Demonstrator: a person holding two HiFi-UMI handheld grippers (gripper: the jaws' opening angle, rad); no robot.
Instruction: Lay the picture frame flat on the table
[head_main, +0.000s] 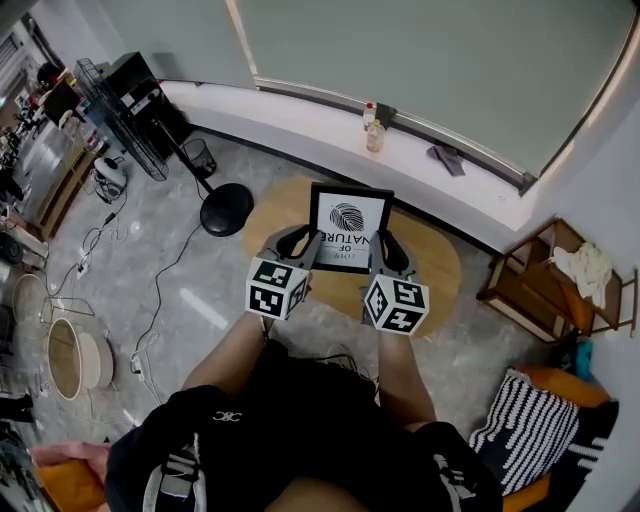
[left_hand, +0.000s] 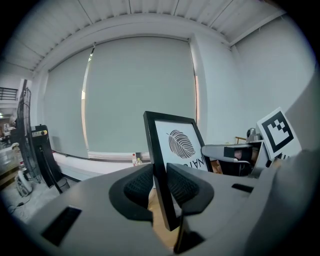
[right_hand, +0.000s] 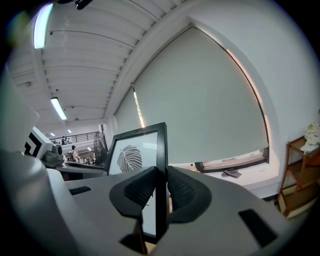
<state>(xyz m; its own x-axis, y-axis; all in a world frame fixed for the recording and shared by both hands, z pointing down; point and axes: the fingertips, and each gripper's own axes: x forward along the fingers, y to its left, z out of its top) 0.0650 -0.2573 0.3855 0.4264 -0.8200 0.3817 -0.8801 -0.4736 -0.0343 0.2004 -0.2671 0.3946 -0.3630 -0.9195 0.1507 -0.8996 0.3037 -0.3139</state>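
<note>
A black picture frame (head_main: 349, 228) with a white leaf print stands upright over the round wooden table (head_main: 440, 270). I cannot tell whether its lower edge touches the top. My left gripper (head_main: 303, 240) is shut on the frame's left edge, and my right gripper (head_main: 385, 245) is shut on its right edge. In the left gripper view the frame (left_hand: 175, 145) runs edge-on between the pads of the left gripper (left_hand: 160, 182). In the right gripper view the frame's side rail (right_hand: 161, 150) is pinched between the pads of the right gripper (right_hand: 161, 185).
A small bottle (head_main: 375, 135) and a grey cloth (head_main: 447, 158) lie on the window ledge behind the table. A wooden shelf unit (head_main: 545, 275) stands at the right, a black round base (head_main: 226, 208) and a wire rack (head_main: 120, 110) at the left. A striped cushion (head_main: 525, 430) lies bottom right.
</note>
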